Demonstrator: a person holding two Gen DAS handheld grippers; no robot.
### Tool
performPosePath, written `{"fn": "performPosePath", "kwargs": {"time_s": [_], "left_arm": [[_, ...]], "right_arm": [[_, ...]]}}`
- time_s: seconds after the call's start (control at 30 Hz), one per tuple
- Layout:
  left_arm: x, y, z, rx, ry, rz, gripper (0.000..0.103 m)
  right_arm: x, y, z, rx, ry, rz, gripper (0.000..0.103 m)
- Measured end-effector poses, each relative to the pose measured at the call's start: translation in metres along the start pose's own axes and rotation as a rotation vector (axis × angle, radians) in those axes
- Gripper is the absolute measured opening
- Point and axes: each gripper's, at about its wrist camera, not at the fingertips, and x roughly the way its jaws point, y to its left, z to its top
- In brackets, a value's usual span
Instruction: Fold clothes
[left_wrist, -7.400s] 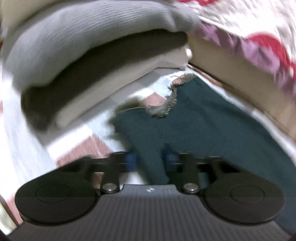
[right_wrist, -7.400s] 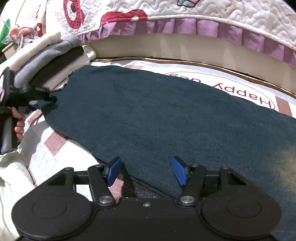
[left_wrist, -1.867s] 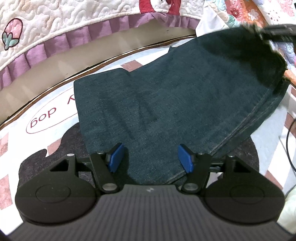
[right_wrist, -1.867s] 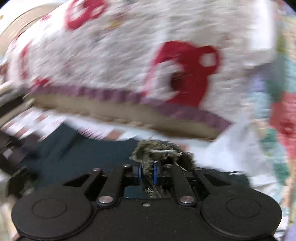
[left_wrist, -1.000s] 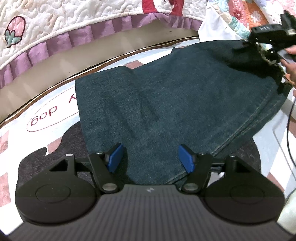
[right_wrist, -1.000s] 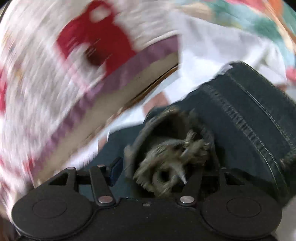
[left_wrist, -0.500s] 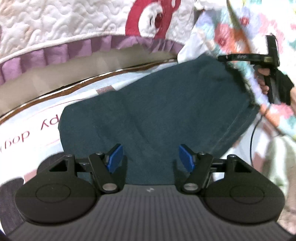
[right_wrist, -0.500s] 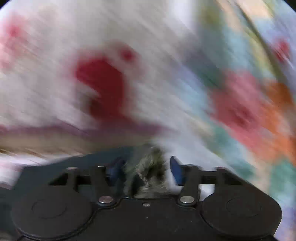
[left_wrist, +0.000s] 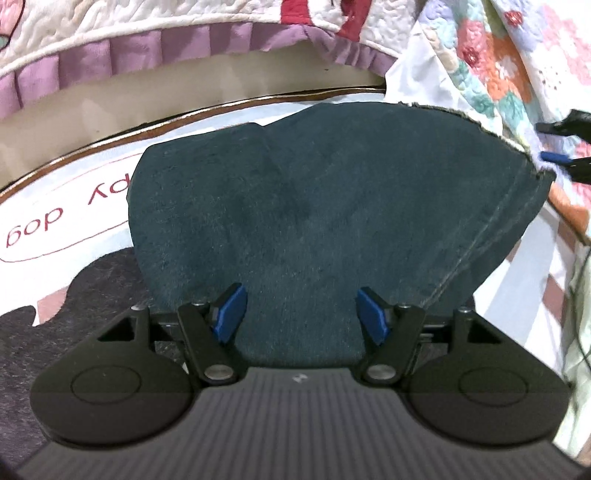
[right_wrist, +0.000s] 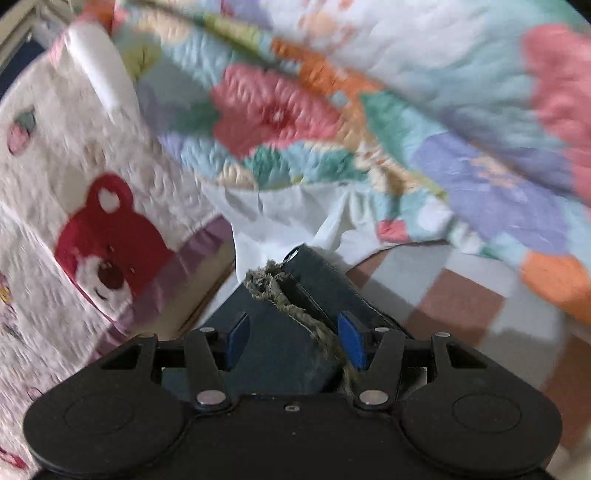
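Your jeans (left_wrist: 332, 206) are heavy, soft denim; grip stacked layers by the frayed hem (right_wrist: 291, 295). Left tool (left_wrist: 300, 314) and right tool (right_wrist: 291, 338) both gape, holding nothing.

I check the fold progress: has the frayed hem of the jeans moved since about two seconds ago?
Yes. In the left wrist view the frayed hem has come down from the flowered quilt onto the folded jeans.
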Motion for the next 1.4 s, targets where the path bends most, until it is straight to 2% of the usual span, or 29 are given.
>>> {"fn": "performPosePath", "kwargs": {"time_s": [0.07,0.17,0.23,0.3,0.33,0.43,0.57,0.6,0.63,0.67,0.73,0.8,0.83,0.93,1.03,1.1,1.17,1.2,1.23,1.3,1.4], "left_arm": [[-0.001,-0.001,-0.002,0.002,-0.008,0.004,0.066],[-0.003,0.004,-0.003,-0.033,-0.014,-0.011,0.067],[-0.003,0.008,-0.002,-0.072,-0.014,-0.025,0.066],[-0.004,0.013,0.000,-0.121,-0.013,-0.042,0.067],[-0.004,0.016,0.000,-0.145,-0.014,-0.052,0.067],[-0.001,0.024,0.001,-0.183,-0.010,-0.082,0.067],[0.000,0.030,0.004,-0.219,-0.002,-0.107,0.067],[0.001,0.031,0.004,-0.232,-0.003,-0.109,0.067],[0.001,0.032,0.005,-0.245,-0.005,-0.111,0.067],[0.000,0.034,0.005,-0.260,-0.010,-0.113,0.066],[-0.005,0.039,0.006,-0.303,-0.037,-0.124,0.066],[-0.012,0.050,0.003,-0.363,-0.079,-0.155,0.066],[-0.015,0.055,0.001,-0.393,-0.095,-0.167,0.066],[-0.014,0.068,-0.004,-0.443,-0.086,-0.163,0.066],[-0.010,0.063,-0.004,-0.400,-0.062,-0.143,0.066],[-0.009,0.053,0.000,-0.339,-0.040,-0.102,0.066],[-0.007,0.043,0.001,-0.260,-0.019,-0.062,0.066],[-0.006,0.039,0.001,-0.221,-0.013,-0.048,0.066],[-0.006,0.035,0.000,-0.188,-0.012,-0.036,0.066],[-0.006,0.032,-0.003,-0.159,-0.022,-0.024,0.066],[-0.008,0.034,-0.007,-0.187,-0.042,-0.025,0.066]], "right_arm": [[-0.017,-0.003,-0.005,-0.013,-0.008,0.047,0.059],[-0.010,0.008,-0.016,-0.020,0.071,0.123,0.050],[0.003,0.010,-0.027,-0.001,0.135,0.068,0.048],[0.018,-0.002,-0.041,0.075,0.191,0.001,0.042],[0.022,-0.005,-0.042,0.084,0.196,-0.005,0.037],[0.034,-0.008,-0.040,0.071,0.188,-0.006,0.035],[0.050,-0.009,-0.033,0.026,0.122,-0.007,0.036],[0.047,-0.004,-0.032,-0.015,0.092,0.010,0.028],[0.041,0.005,-0.030,-0.071,0.057,0.036,0.006],[0.034,0.014,-0.027,-0.126,0.022,0.062,0.006],[-0.002,0.039,-0.023,-0.213,-0.078,0.170,0.005],[-0.035,0.061,-0.029,-0.324,-0.139,0.124,0.004],[-0.041,0.063,-0.033,-0.357,-0.143,0.070,0.004],[-0.013,0.029,-0.040,-0.248,0.053,-0.081,0.005],[-0.001,-0.002,-0.039,-0.047,0.135,-0.112,0.006],[-0.006,-0.009,-0.034,0.018,0.102,-0.108,0.013],[-0.014,-0.009,-0.033,0.006,0.062,-0.165,0.043],[-0.016,-0.009,-0.035,0.000,0.054,-0.196,0.050],[-0.018,-0.011,-0.037,0.003,0.057,-0.208,0.052],[-0.019,-0.018,-0.040,0.053,0.075,-0.171,0.052],[-0.011,-0.033,-0.049,0.167,0.095,-0.061,0.053]]}}
